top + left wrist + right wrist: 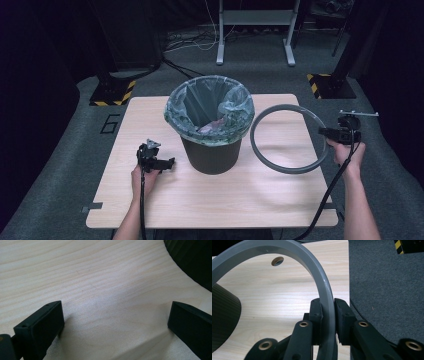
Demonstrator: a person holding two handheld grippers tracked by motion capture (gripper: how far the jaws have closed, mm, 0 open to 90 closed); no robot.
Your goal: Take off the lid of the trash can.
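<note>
The right gripper (327, 315) has its jaws clamped on the rim of a grey ring (286, 140), the retaining hoop for the bin liner by the look of it. The ring hangs out over the table (215, 200) at about three o'clock from the bin (212, 150), tilted, its near edge low toward the wood and its left side just beside the liner (210, 107) folded over the bin's mouth.

The grip is a thin pinch on one spot of a wide hoop, so my worry is that the ring swivels or slips in the jaws when swung toward the bin. If it comes in tilted, its leading edge could catch the loose plastic and drag the liner off the rim, or nudge the bin itself. The bin looks light, and nothing steadies it: the left gripper (156, 161) sits at nine o'clock from it, low over the table, jaws wide apart and holding nothing.

For room, the right hand (345, 150) is already past the table's three o'clock edge, above the carpet, so a dropped ring could fall to the floor. Bare wood lies open at six o'clock and nine o'clock of the bin, and the space above the bin is free.
</note>
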